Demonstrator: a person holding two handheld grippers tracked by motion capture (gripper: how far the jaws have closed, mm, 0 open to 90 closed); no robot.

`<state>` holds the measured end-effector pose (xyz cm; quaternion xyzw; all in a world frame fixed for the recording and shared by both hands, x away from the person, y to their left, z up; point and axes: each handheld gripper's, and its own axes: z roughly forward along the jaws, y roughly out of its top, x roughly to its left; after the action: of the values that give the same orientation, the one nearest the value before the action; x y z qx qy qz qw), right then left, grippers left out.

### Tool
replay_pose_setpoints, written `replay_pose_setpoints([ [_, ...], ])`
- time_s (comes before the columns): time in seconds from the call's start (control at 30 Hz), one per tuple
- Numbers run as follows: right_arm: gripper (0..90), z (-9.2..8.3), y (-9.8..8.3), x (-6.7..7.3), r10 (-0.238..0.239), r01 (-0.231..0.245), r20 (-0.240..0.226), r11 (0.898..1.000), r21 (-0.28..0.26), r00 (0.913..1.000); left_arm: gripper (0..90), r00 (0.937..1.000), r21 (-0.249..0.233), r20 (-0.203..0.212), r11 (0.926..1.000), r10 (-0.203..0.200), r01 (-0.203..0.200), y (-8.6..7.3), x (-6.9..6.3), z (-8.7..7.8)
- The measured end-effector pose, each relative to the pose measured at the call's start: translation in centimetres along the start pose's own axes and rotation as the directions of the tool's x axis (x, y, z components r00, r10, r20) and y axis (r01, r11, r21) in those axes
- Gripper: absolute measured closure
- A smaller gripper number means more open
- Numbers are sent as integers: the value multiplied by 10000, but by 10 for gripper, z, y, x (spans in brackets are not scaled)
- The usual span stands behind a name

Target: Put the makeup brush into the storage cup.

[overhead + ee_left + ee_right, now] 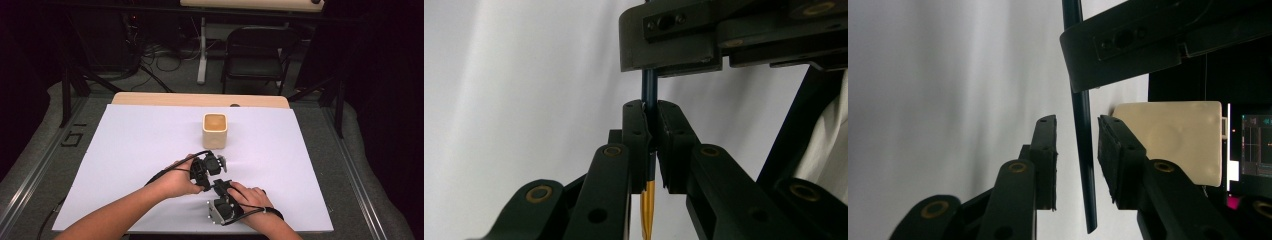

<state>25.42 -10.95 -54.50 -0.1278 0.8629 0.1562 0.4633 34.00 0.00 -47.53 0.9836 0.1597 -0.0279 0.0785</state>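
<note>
A thin dark blue pen (649,90) with a gold end (647,210) stands between the jaws of my left gripper (650,107), which is shut on it. In the right gripper view the same pen (1083,150) passes through my right gripper (1077,122), whose jaws stand open with a gap on each side, the pen nearer the right jaw. In the high view my left gripper (212,175) and right gripper (222,192) meet nose to nose near the table's front, each held in a hand.
A cream square cup (215,130) stands upright and empty behind the grippers, also in the right gripper view as the cup (1173,140). A white sheet (125,150) covers the wooden table (200,99). A black folding chair (257,52) stands beyond the table.
</note>
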Motion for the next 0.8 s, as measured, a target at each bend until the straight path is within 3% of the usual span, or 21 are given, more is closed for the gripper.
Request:
replay_pose_setpoints([
  [0.13,740,-1,0,0,-46,47,-32,9998,218,10000,834,10000,38,-3,10000,15,-15,0,-1,1],
  [0.23,770,1,-1,0,65,-66,-61,9999,-83,10000,834,10000,88,22,10000,28,-29,0,0,1],
  [0.4,824,1,-2,0,38,-38,-100,10000,-23,9999,834,10000,79,8,10000,51,-51,1,-2,2],
  [0.8,845,1,-1,-1,-129,129,-178,9999,17,9998,834,9999,78,7,9999,105,-105,0,-1,-1],
])
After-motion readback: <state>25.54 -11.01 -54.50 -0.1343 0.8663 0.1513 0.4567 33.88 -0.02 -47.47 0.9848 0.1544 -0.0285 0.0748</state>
